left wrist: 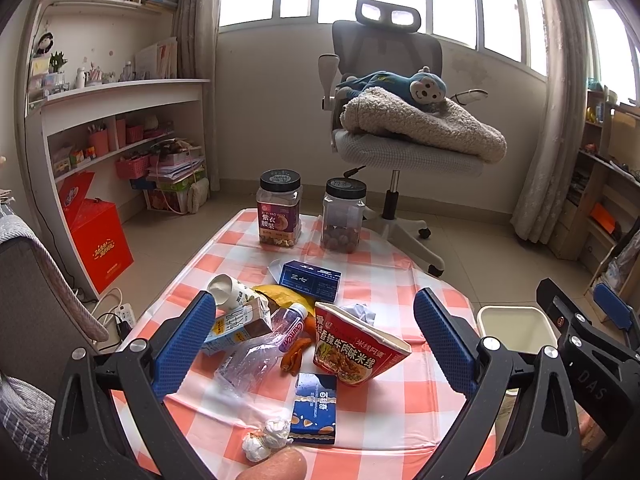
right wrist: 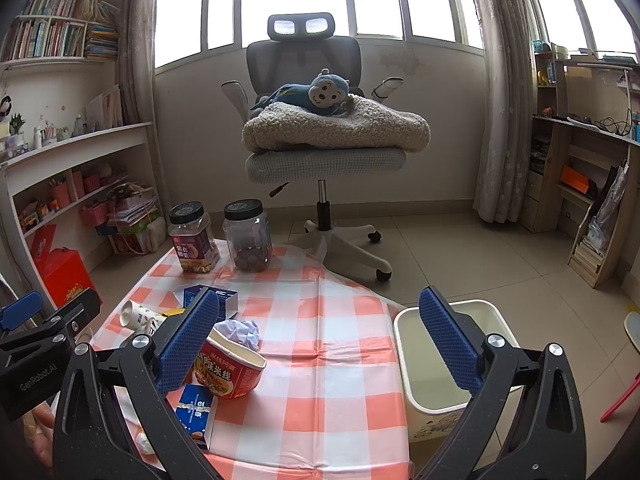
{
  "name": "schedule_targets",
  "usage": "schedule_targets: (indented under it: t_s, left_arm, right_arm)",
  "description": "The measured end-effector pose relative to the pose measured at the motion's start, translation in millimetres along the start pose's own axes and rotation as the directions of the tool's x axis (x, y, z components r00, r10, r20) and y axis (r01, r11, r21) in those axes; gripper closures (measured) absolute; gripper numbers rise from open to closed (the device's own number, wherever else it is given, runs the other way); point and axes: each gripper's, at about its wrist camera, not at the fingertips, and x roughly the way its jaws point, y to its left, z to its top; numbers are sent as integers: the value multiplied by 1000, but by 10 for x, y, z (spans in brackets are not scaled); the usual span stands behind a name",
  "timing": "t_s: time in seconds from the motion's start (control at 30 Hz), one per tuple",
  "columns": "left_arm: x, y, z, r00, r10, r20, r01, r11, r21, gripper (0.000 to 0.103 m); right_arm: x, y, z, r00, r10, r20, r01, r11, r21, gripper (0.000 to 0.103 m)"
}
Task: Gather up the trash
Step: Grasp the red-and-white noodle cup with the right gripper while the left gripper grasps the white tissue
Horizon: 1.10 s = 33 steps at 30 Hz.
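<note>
- We hold the left tool (left wrist: 316,338) with its blue, dimple-textured pads wide apart and nothing between them, above the litter on the bench (left wrist: 384,412), which wears a glossy orange-and-white checked plastic cloth.
- We hold the right tool (right wrist: 320,344) just as wide and empty, one pad over the bench, the other over the cream plastic waste bin (right wrist: 416,396) that stands on the floor beside the bench edge.
- The trash lies in a loose heap: a red paper noodle bowl (left wrist: 356,350) printed with Chinese characters, a crumpled paper ball (left wrist: 360,313) in its mouth; a crushed clear plastic bottle (left wrist: 260,346) with a pink label; a flattened drink carton (left wrist: 236,326); a tipped white paper cup (left wrist: 228,290).
- Two dark blue cardboard boxes (left wrist: 314,410) (left wrist: 310,278) and small crumpled white wrappers (left wrist: 266,438) lie around them.
- At the far edge stand two clear, black-lidded jars; the purple label on one (left wrist: 279,214) reads "ZI YI YAO GUO".
</note>
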Motion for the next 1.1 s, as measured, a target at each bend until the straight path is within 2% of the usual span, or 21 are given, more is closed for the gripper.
schedule_targets:
  t_s: [0.1, 0.17, 0.23, 0.3, 0.37, 0.4, 0.47, 0.5, 0.53, 0.57, 0.6, 0.63, 0.67, 0.7, 0.77, 0.8, 0.9, 1.03, 1.1]
  left_arm:
    - [49, 71, 49, 1000, -2, -18, 2, 1000, -17, 7]
    - [168, 212, 109, 999, 25, -49, -27, 999, -37, 7]
    - [309, 434, 216, 994, 20, -105, -30, 995, -90, 7]
    - [465, 677, 301, 982, -35, -184, 4, 986, -166, 7]
    - [677, 877, 337, 956, -103, -276, 39, 973, -229, 7]
    - [802, 939, 327, 936, -117, -331, 37, 971, -237, 7]
    - [1050, 1026, 153, 887, -89, -453, -4, 980, -201, 7]
    - [1209, 1044, -2, 845, -57, -532, -37, 986, -165, 7]
    - [1371, 1035, -197, 785, -31, -619, -60, 990, -126, 7]
    - [1497, 1044, -403, 715, -22, -699, -71, 992, -103, 7]
    - [1571, 1054, -602, 646, -26, -763, -82, 991, -103, 7]
    - [1609, 1049, -759, 591, -49, -805, -69, 991, -111, 7]
    - [1617, 1021, -871, 557, -68, -828, -37, 994, -106, 7]
    - [1591, 978, -948, 543, -61, -838, -11, 997, -80, 7]
    - [1517, 892, -1030, 551, -30, -834, 33, 999, -14, 7]
    - [1489, 853, -1066, 549, -34, -835, 63, 998, 0, 7]
    - [1440, 753, -1199, 516, -47, -855, 146, 989, 34, 10]
    - [1360, 615, -1406, 496, -13, -868, 250, 960, 128, 17]
    - [1334, 558, -1519, 480, 14, -877, 288, 942, 173, 25]
  right_arm:
    - [54, 11, 2, 999, 10, -34, -10, 1000, 8, 7]
    - [165, 36, 69, 994, 25, -108, -24, 1000, 17, 7]
    - [341, 87, 149, 981, 42, -190, -43, 999, -2, 7]
    - [524, 155, 250, 963, 51, -265, -62, 998, -32, 7]
    - [727, 216, 294, 937, 90, -338, -106, 994, -29, 7]
    - [835, 231, 291, 921, 111, -374, -127, 992, -19, 7]
    - [1024, 237, 207, 900, 129, -416, -141, 990, 2, 7]
    - [1107, 223, 131, 892, 140, -430, -148, 989, 16, 7]
    - [1200, 196, 41, 880, 153, -450, -155, 987, 32, 7]
    - [1310, 176, -56, 859, 153, -489, -151, 988, 43, 7]
    - [1430, 181, -144, 823, 147, -548, -145, 988, 47, 7]
    - [1545, 197, -183, 785, 167, -596, -166, 984, 57, 7]
    - [1623, 215, -196, 766, 191, -614, -193, 979, 64, 7]
    - [1672, 230, -203, 764, 186, -618, -197, 979, 52, 7]
    - [1752, 266, -226, 765, 169, -621, -202, 979, 18, 7]
    - [1809, 281, -235, 757, 182, -628, -218, 976, 19, 7]
    - [1978, 348, -284, 725, 227, -650, -274, 961, 30, 7]
    - [2155, 472, -418, 677, 251, -692, -338, 941, 11, 7]
    - [2215, 546, -474, 665, 251, -703, -359, 933, -6, 7]
